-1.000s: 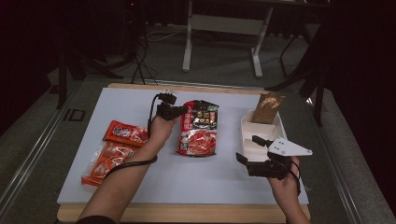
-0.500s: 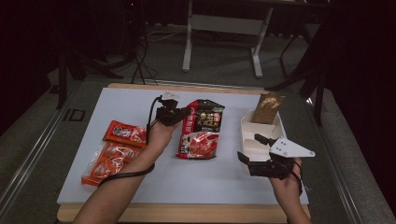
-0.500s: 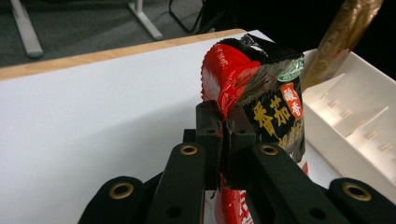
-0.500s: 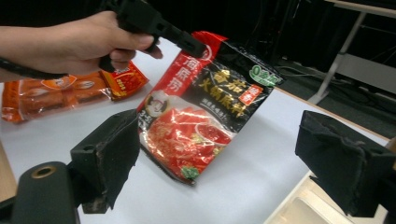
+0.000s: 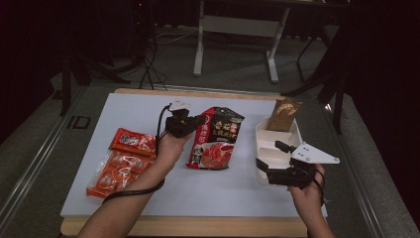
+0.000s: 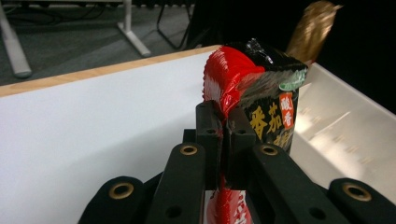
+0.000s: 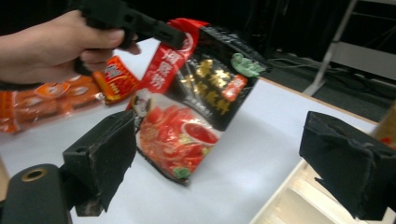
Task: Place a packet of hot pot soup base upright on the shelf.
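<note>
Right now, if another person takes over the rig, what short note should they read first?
Left hand-held gripper: shut on the edge of the red-and-black sauce packet, which is lifted off the table and tilted.
Right hand-held gripper: open, holding nothing, near the white tray.
The brown packet already stands in the tray's far end.
Two orange packets lie on the table's left.
Probably left: bring the sauce packet to the tray, then the orange ones.

The red and black pouch (image 6: 252, 88) is glossy plastic film, creased and throwing highlights where it buckles (the two orange packets (image 5: 121, 161) look like the same shiny wrap). The table top (image 5: 124, 106) is smooth, matt white with a bare wood edge. The tray (image 5: 262, 130) looks like matt white plastic. The right gripper (image 7: 219, 163) has rough, matt black foam-like pads.
</note>
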A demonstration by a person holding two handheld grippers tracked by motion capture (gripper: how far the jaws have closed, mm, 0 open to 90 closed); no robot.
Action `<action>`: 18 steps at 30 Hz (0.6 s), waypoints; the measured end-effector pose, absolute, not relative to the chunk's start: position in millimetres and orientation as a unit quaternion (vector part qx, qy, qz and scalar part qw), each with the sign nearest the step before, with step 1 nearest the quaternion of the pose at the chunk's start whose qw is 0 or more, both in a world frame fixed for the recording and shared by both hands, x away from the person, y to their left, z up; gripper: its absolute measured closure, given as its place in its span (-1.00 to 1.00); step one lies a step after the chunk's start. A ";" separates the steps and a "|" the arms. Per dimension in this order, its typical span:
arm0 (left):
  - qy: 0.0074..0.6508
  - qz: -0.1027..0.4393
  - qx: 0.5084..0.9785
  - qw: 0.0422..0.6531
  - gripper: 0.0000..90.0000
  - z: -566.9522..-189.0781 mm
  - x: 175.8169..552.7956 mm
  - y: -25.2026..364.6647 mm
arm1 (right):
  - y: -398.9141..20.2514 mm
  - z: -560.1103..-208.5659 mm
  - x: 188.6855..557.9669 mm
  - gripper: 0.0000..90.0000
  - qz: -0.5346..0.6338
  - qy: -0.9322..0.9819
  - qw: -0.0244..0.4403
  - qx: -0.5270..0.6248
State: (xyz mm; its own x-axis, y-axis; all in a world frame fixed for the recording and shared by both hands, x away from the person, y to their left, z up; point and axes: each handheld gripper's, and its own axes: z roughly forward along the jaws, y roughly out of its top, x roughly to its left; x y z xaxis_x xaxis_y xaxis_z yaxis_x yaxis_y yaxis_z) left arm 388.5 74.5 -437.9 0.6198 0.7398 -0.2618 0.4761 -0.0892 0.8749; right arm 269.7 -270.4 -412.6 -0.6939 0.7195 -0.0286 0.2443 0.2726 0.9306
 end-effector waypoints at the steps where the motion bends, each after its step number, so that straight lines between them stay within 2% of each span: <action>1: 0.413 0.127 0.728 0.533 0.93 -436.3 386.5 74.3 | -270.2 -411.6 269.9 -0.76 0.510 0.764 0.232 0.319; 7: 0.402 0.117 0.721 0.552 0.93 -429.4 377.0 81.1 | -271.3 -409.5 271.2 -0.77 0.510 0.761 0.230 0.329; 18: 0.373 0.067 0.705 0.599 0.93 -420.0 358.5 93.7 | -264.1 -399.6 279.5 -0.62 0.518 0.760 0.211 0.332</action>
